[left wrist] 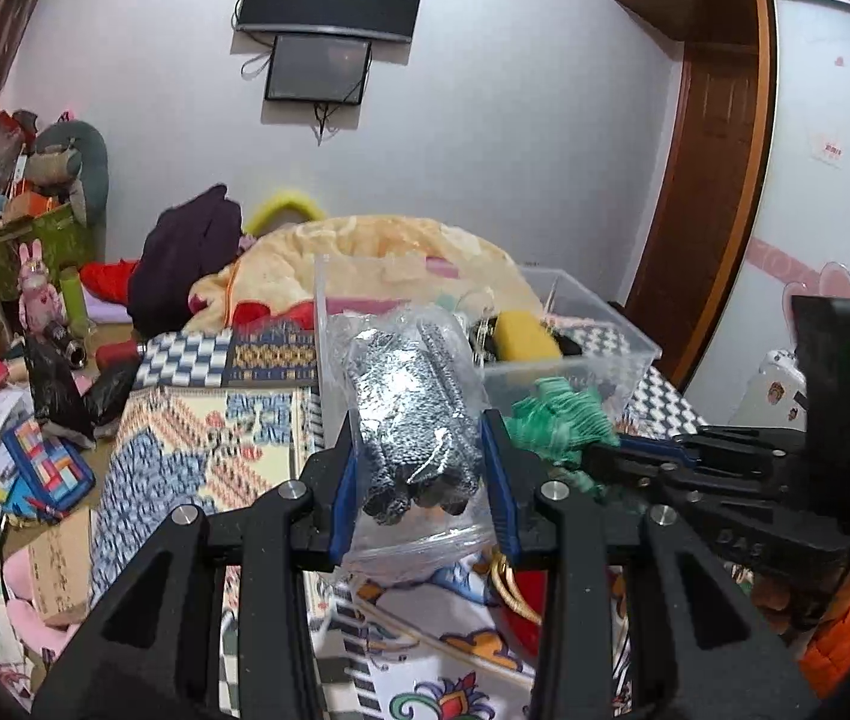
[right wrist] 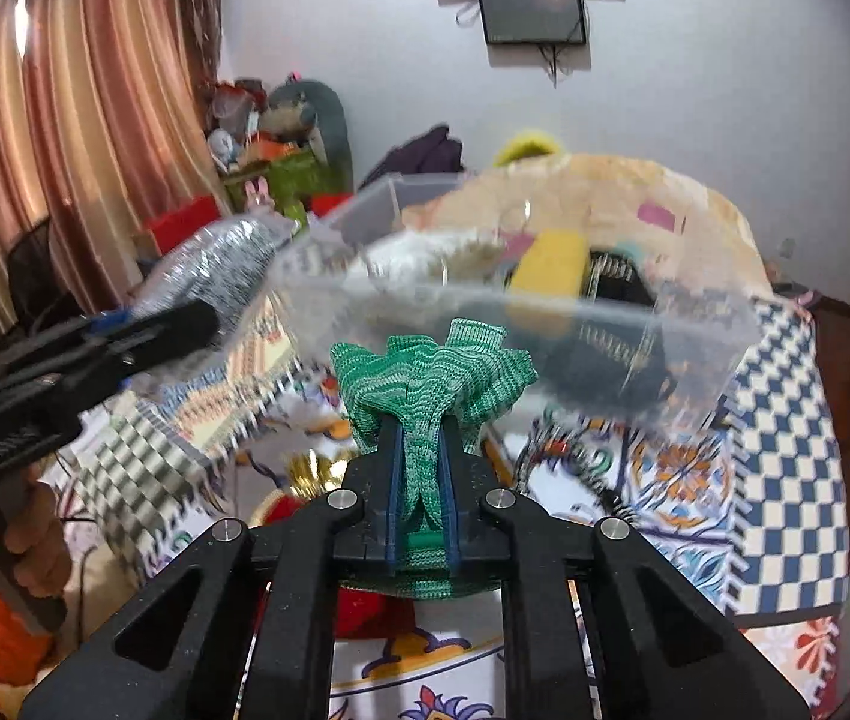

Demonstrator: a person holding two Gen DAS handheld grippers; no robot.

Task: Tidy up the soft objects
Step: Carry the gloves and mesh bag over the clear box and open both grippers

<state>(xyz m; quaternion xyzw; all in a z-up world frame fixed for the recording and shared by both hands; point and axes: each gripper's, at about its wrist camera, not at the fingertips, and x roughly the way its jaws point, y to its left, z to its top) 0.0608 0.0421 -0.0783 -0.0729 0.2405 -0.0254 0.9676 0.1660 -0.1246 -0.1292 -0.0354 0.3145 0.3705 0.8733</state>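
Note:
My left gripper (left wrist: 422,468) is shut on a clear plastic bag of grey knit fabric (left wrist: 413,408) and holds it above the patterned bed. The bag also shows in the right wrist view (right wrist: 215,270), left of the box. My right gripper (right wrist: 422,456) is shut on a green knit cloth (right wrist: 430,378) held just in front of a clear plastic box (right wrist: 544,306). In the left wrist view the green cloth (left wrist: 556,414) and right gripper (left wrist: 616,450) sit by the box (left wrist: 580,354). The box holds a yellow soft item (right wrist: 550,270) and dark items.
A patterned bedspread (right wrist: 784,450) covers the bed. A cream blanket heap (left wrist: 377,258) lies behind the box. A dark purple garment (left wrist: 185,252) lies at the far left of the bed. The floor at left holds books, boxes and toys (left wrist: 35,420). A wooden wardrobe (left wrist: 706,180) stands at right.

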